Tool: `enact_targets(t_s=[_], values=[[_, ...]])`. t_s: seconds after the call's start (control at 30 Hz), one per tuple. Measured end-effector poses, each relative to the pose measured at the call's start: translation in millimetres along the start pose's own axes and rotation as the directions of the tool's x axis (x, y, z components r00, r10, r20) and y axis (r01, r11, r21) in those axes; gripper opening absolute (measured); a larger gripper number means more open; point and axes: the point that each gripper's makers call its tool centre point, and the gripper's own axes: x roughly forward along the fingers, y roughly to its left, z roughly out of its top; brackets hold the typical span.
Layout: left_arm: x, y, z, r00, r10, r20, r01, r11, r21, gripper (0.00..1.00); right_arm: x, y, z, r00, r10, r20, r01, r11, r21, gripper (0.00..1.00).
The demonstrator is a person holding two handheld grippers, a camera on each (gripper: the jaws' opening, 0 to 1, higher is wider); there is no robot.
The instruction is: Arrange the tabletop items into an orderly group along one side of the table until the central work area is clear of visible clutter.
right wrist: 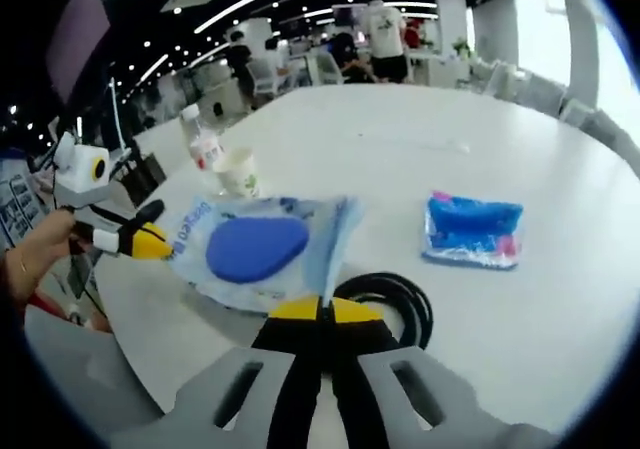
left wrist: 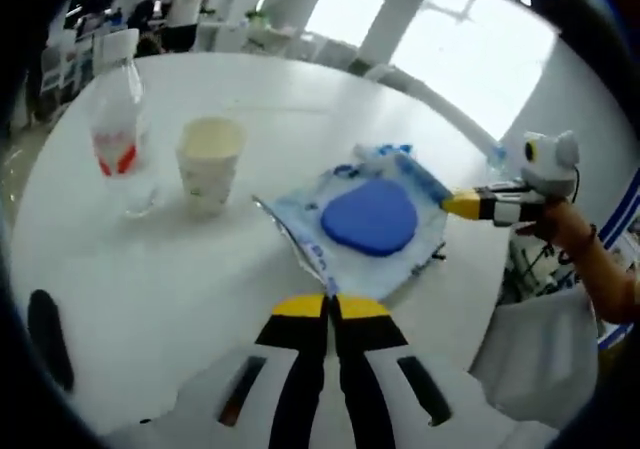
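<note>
A water bottle and paper cup were seen at ten o'clock on the white worktop, the clear pouch with a blue pad at centre. The left gripper and right gripper each pinched an opposite pouch edge, fingers closed. An even lift was judged advisable. A blue packet and black cable lay nearby; a bright office stood behind.

Each tool has 2 black jaws with yellow tips on a white body; one wrist wears a thin bracelet.
</note>
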Motion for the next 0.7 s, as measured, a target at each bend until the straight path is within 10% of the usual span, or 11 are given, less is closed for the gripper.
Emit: enact_targets(t_s=[0.53, 0.7], values=[[40.4, 16.5, 38.2, 0.997, 0.013, 0.076, -0.009, 0.998, -0.058, 0.00, 31.5, -40.1, 13.7, 0.999, -0.047, -0.003, 0.047, 0.998, 0.030, 0.01], [49.0, 28.6, 44.6, 0.989, 0.103, 0.107, -0.097, 0.993, -0.061, 0.00, 46.2, -44.1, 15.3, 0.999, -0.052, -0.006, 0.053, 0.998, 0.032, 0.01]])
